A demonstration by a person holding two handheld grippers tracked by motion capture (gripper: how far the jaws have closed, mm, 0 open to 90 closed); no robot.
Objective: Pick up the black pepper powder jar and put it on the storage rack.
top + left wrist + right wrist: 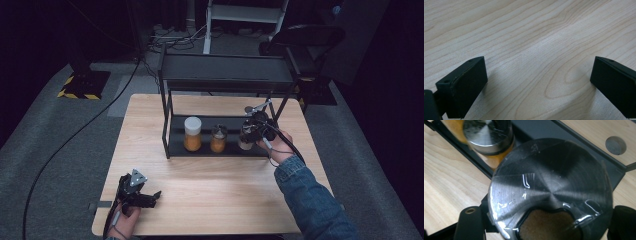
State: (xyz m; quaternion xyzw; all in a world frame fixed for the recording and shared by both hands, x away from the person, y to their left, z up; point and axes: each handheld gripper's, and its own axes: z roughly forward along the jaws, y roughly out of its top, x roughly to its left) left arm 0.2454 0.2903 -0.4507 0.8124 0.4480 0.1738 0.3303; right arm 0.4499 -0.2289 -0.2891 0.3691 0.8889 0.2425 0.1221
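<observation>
A spice jar point(244, 143) with a brushed metal shaker lid point(549, 177) stands at the right end of the lower shelf of a black rack point(225, 75). A cut-out in the lid shows brown powder. My right gripper point(252, 131) comes down on the jar from above, and its jaws point(547, 221) press on either side of the lid. My left gripper point(152, 196) rests on the wooden table point(225, 195) near its front left corner. Its black jaws stand wide open point(539, 82) over bare wood with nothing between them.
On the same lower shelf stand a tall jar with a white lid and orange contents point(192, 133) and a small metal-lidded jar of orange contents point(218, 138), which sits just left of the gripped jar point(487, 135). A round hole point(615, 145) marks the tabletop behind the rack.
</observation>
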